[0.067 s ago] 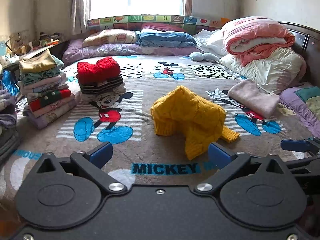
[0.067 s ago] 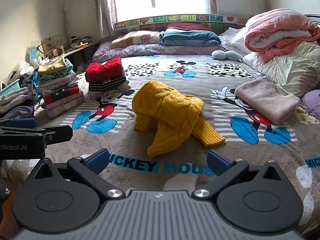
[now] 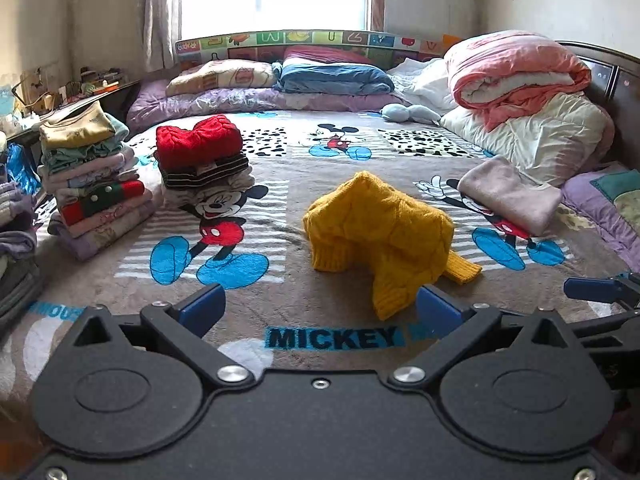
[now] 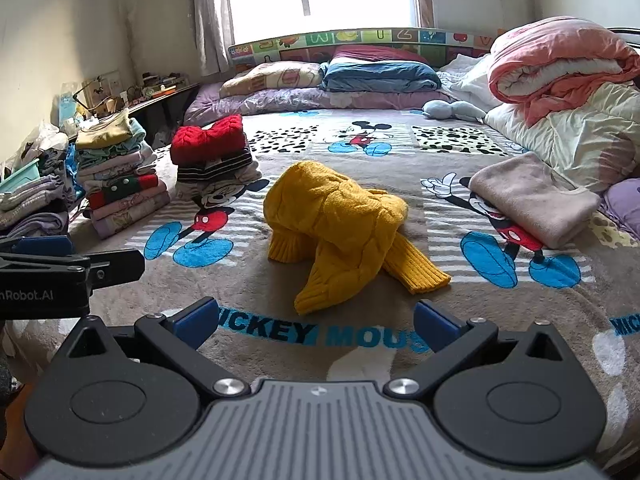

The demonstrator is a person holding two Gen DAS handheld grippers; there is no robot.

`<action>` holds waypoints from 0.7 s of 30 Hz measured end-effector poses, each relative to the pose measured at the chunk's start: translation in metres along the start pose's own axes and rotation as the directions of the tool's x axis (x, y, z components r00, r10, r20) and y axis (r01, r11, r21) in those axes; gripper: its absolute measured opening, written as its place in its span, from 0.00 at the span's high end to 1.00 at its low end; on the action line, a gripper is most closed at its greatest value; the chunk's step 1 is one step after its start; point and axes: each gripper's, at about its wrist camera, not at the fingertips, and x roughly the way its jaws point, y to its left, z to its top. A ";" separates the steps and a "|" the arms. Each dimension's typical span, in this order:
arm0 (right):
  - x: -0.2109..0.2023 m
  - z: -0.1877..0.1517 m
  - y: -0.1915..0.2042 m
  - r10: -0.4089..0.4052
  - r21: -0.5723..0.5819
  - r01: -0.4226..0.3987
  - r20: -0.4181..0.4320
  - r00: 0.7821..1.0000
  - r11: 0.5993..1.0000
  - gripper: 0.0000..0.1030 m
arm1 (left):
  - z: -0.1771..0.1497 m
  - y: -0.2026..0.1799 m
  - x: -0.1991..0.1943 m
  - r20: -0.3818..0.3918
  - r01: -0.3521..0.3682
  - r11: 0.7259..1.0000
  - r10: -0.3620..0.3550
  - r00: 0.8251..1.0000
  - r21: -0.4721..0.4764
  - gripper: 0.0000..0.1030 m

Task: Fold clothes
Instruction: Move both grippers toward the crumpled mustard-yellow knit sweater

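Observation:
A crumpled yellow knit sweater [image 3: 380, 232] [image 4: 340, 224] lies in a heap in the middle of the Mickey Mouse blanket [image 3: 280, 280] [image 4: 440, 300], its cuffs pointing toward me. My left gripper [image 3: 320, 308] hovers in front of it, open, with nothing between its blue pads. In the right wrist view, my right gripper [image 4: 316, 320] is open and empty too, just short of the nearest sleeve. Each gripper shows at the edge of the other's view.
A red sweater tops a small folded pile [image 3: 200, 160] at the left. A taller stack of folded clothes [image 3: 92, 176] stands further left. A folded pinkish-grey garment [image 3: 508, 196] lies on the right. Pillows and rolled quilts [image 3: 516, 76] line the back and right.

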 end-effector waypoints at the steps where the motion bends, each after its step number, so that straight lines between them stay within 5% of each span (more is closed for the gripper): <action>1: 0.000 0.000 0.000 0.000 -0.001 0.000 -0.001 1.000 1.000 0.00 | 0.001 0.001 0.001 -0.004 0.003 1.000 -0.003 1.000 -0.003 0.00; 21: 0.004 -0.002 -0.009 -0.007 0.020 0.007 -0.007 1.000 1.000 0.00 | -0.003 -0.007 0.014 -0.012 0.003 1.000 -0.003 1.000 0.012 0.00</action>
